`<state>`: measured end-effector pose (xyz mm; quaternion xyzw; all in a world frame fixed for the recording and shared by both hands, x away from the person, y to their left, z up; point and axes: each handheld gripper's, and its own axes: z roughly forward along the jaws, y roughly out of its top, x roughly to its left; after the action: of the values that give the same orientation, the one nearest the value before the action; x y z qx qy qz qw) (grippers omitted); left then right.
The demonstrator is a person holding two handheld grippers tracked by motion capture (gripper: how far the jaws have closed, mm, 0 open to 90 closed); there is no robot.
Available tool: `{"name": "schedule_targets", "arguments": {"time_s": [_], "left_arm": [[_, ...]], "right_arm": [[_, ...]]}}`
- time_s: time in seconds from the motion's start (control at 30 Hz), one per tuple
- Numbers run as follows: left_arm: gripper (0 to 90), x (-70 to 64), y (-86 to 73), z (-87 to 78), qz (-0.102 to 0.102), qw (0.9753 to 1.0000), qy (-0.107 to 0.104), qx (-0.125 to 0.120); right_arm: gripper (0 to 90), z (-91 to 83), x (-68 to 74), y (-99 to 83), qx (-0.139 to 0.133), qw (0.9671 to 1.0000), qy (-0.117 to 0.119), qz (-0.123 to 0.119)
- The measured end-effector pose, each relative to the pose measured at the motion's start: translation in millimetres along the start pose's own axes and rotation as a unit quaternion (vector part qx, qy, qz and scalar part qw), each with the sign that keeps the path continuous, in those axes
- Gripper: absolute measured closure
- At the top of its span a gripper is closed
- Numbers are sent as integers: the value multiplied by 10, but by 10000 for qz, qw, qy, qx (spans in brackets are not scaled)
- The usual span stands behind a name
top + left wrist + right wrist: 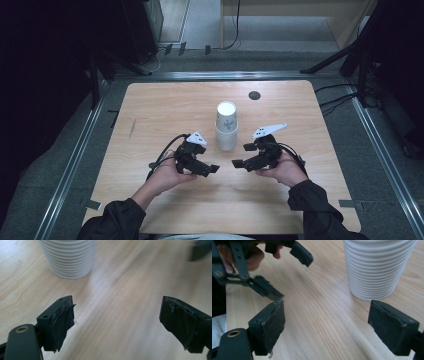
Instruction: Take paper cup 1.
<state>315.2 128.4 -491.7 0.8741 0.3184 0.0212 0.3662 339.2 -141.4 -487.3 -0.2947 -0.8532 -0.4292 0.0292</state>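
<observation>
My left gripper [207,167] sits low in the middle of the high view, just left of centre, its jaws spread wide with nothing between them. In its own view the two black pads [62,322] stand far apart at the lower corners, bare wood between them; the padding on them looks frayed, though the blur makes me unsure of that. My right gripper [243,156] is just right of centre in the high view, jaws likewise wide apart and holding nothing. Its pads [270,326] frame bare wood at the bottom of its own view. The two grippers point toward each other, tips near but apart.

My left hand [167,175] and right hand [286,170] come up from the bottom edge in dark sleeves [115,220]. In the right gripper view the left gripper [274,270] shows at upper left, open.

The cups [226,126], a white stack, stand upright at the centre of the high view, just above and between the two grippers, touching neither. They sit at the upper left of the left gripper view [67,258] and upper right of the right gripper view [377,267], their ribbed rims stacked.

All rests on a table [150,110] of pale wood; a small dark disc [254,95] lies near its upper edge.
</observation>
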Motion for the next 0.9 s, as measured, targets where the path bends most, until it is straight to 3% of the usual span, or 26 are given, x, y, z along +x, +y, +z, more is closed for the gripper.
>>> {"name": "schedule_targets", "arguments": {"time_s": [0.1, 0.2, 0.23, 0.3, 0.33, 0.37, 0.4, 0.5, 0.6, 0.9], "left_arm": [[230, 23, 2, -65, -104, 9999, -23, -62], [247, 41, -13, -106, -78, 9999, -58, -64], [248, 41, -13, -106, -78, 9999, -58, -64], [249, 39, -20, -108, -48, 10000, -53, -46], [249, 38, -20, -109, -31, 10000, -71, -42], [255, 35, -18, -93, -18, 9999, -146, -78], [255, 37, -18, -81, -53, 9997, -232, -88], [212, 32, -9, -51, -50, 9997, -218, -49], [183, 34, 2, -31, -85, 9994, -315, -63], [244, 50, 18, -66, 55, 9994, -337, -87]], "right_arm": [[249, -23, 33, 37, 85, 10000, -32, 8], [385, -75, 50, 23, 249, 9994, -227, 25], [385, -75, 50, 23, 249, 9994, -227, 25], [432, -112, 24, -11, 193, 9993, -248, -221], [432, -112, 24, -11, 193, 9993, -248, -221], [437, -114, -1, -21, 210, 9985, -324, -381], [441, -108, -21, -18, 280, 9986, -306, -336], [439, -96, -51, 13, 410, 9981, -305, -354], [395, -110, -41, 44, 275, 9985, -318, -363], [367, -142, -32, 51, 279, 9984, -259, -422]]}}
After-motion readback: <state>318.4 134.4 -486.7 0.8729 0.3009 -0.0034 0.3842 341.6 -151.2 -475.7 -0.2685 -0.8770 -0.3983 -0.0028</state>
